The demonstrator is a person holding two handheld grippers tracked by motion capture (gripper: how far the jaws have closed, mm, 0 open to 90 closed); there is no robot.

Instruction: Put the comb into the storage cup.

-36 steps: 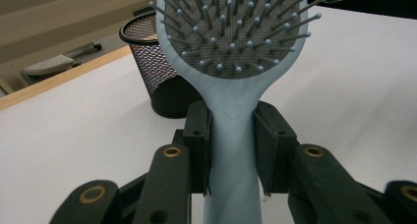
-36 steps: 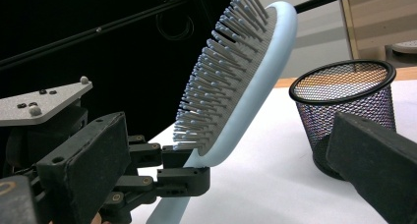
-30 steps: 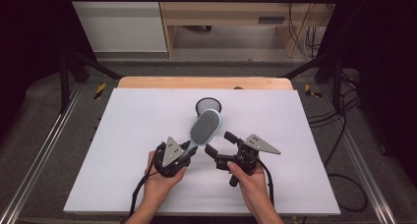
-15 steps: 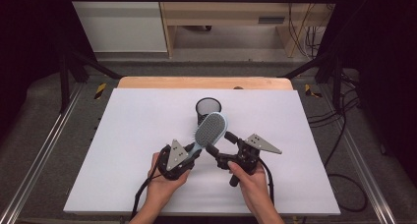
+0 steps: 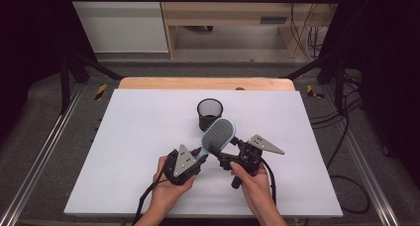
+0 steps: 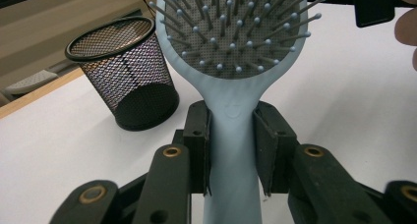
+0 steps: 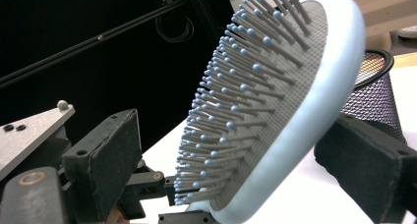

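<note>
While clenched at the neck of its handle by the left tongs (image 5: 200,154), held clear above the white counter (image 5: 124,151) near its front edge: a pale blue paddle hairbrush (image 5: 218,135), head tilted up and away toward a black mesh pen cup (image 5: 209,113). Probably light and stiff in the plastic frame, smooth enough to slip; soft only in the cushioned pad and ball-tipped bristles. Best taken by the bare handle, or by the rim and back of the head, never across the bristles. Right tongs (image 5: 225,155) released, jaws just now closing, straddling the head: one pad close to its back, the other short of the bristles. Flat, matte counter; beyond it a wooden edge, grey floor, cables, dark frame rails.
</note>
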